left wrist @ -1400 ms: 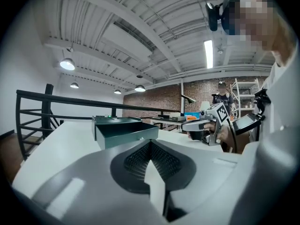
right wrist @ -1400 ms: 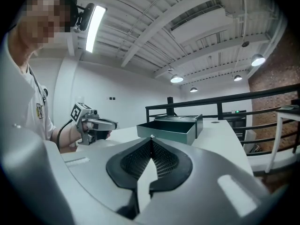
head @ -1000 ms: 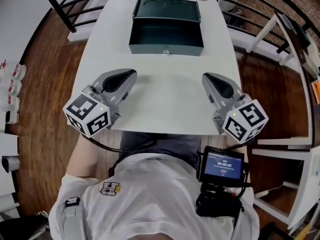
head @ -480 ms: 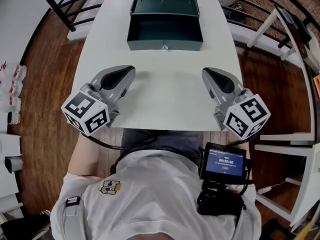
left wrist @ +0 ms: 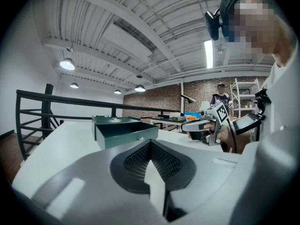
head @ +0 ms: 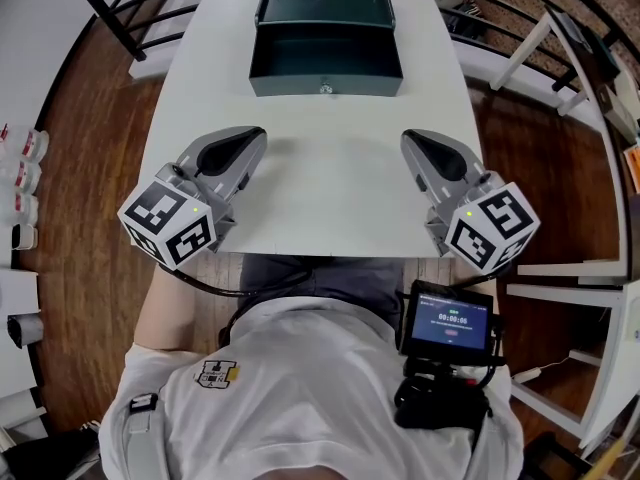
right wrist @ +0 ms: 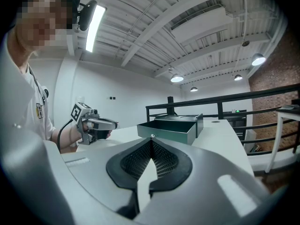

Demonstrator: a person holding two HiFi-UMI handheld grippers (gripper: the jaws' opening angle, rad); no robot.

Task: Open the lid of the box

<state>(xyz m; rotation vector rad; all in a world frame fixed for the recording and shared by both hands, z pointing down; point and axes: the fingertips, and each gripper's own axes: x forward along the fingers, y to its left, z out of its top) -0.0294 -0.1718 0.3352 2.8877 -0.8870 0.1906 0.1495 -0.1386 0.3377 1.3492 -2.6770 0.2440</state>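
In the head view, the open box (head: 326, 80), the left claw (head: 252, 138), the right claw (head: 412, 142) and the table (head: 330, 193) have all slid slightly toward 12 o'clock together

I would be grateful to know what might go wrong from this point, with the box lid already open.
1. The open lid is on the far side of the box, close to the far edge of the table. A forward push might slide the box off.
2. The left gripper and right gripper are both shut, empty and clear of the box. Reaching in shut, they would probably knock it rather than grasp it.
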